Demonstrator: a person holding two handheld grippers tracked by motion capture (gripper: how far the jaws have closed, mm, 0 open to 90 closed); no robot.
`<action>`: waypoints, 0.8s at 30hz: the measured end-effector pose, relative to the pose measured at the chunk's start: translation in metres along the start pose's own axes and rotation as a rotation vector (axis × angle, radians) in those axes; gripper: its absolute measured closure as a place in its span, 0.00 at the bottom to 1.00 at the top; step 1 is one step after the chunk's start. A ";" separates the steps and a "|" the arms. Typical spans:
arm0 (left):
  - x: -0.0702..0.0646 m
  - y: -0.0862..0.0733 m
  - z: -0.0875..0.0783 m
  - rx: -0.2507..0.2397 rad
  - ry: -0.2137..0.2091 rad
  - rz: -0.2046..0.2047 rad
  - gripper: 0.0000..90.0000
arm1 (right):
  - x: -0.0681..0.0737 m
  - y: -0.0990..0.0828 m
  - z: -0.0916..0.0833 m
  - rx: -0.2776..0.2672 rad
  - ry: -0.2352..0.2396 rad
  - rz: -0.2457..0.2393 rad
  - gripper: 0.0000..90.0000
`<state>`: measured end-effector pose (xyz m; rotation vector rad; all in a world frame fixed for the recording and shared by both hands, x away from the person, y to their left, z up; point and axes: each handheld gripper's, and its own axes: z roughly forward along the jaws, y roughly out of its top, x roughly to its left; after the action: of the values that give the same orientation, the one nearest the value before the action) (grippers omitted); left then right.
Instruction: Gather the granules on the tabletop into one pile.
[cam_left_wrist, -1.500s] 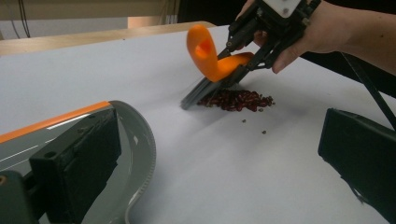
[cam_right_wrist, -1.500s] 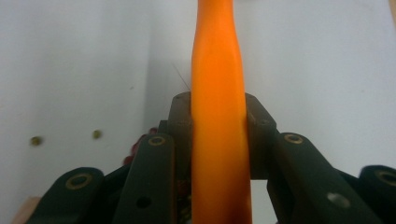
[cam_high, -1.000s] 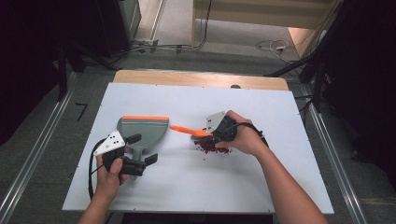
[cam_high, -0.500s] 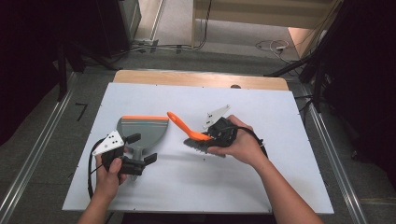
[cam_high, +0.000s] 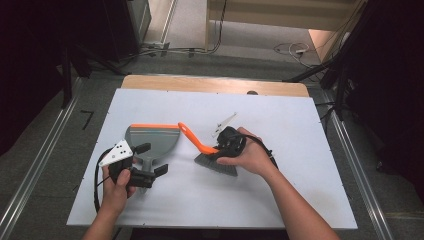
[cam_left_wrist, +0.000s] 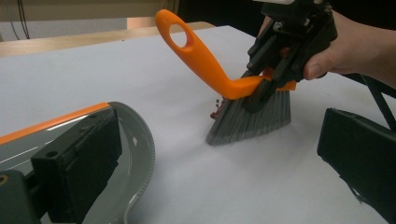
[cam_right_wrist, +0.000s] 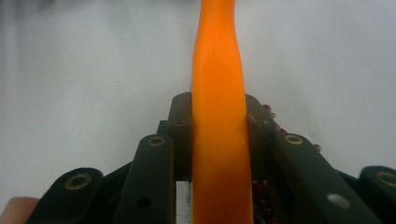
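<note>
— Where did things stand on the white table (cam_high: 300, 150)?

— The right gripper (cam_high: 231, 142) was clamped on the orange handle of the brush (cam_left_wrist: 219, 70), its jaws pressed against both sides of the handle in the right gripper view. The grey bristles (cam_left_wrist: 252, 119) rested on the table near its middle, and the handle rose toward ten o'clock, its looped end just above the dustpan (cam_high: 150, 142).

— And the other one?

— The left gripper (cam_high: 145, 162) sat at the dustpan's six o'clock side. One jaw lay against the pan's rim in the left gripper view, the other stood well apart to the right, so the jaws were spread. I couldn't tell whether anything was pinched between them.

— Anything to sweep?

— A few small red crumbs (cam_left_wrist: 215, 111) lay at the bristles' edge, on the side facing the pan, with bare table between them and the pan's curved rim.

— What could have gone wrong?

— The pan looked loosely held, if held at all — a push from the brush might have slid it toward nine o'clock instead of loading it. The crumbs looked light and round; a quick stroke could have flicked them past the rim or under it. And the grip sat low on a smooth handle, so the brush might have twisted between the jaws under pressure
</note>
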<state>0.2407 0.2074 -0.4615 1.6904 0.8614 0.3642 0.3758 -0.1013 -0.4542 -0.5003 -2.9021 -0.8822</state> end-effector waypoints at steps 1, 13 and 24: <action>0.000 0.000 0.000 -0.001 0.000 -0.001 0.00 | -0.002 -0.001 -0.001 -0.003 -0.005 0.013 0.76; -0.001 0.000 0.001 -0.002 -0.002 -0.003 0.00 | -0.022 -0.010 -0.016 -0.043 -0.105 0.136 0.76; -0.001 -0.001 0.001 0.000 -0.004 -0.005 0.00 | -0.019 -0.028 -0.067 -0.202 -0.203 0.265 0.76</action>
<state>0.2408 0.2058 -0.4624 1.6879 0.8624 0.3577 0.3827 -0.1662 -0.4161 -1.0188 -2.8346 -1.1453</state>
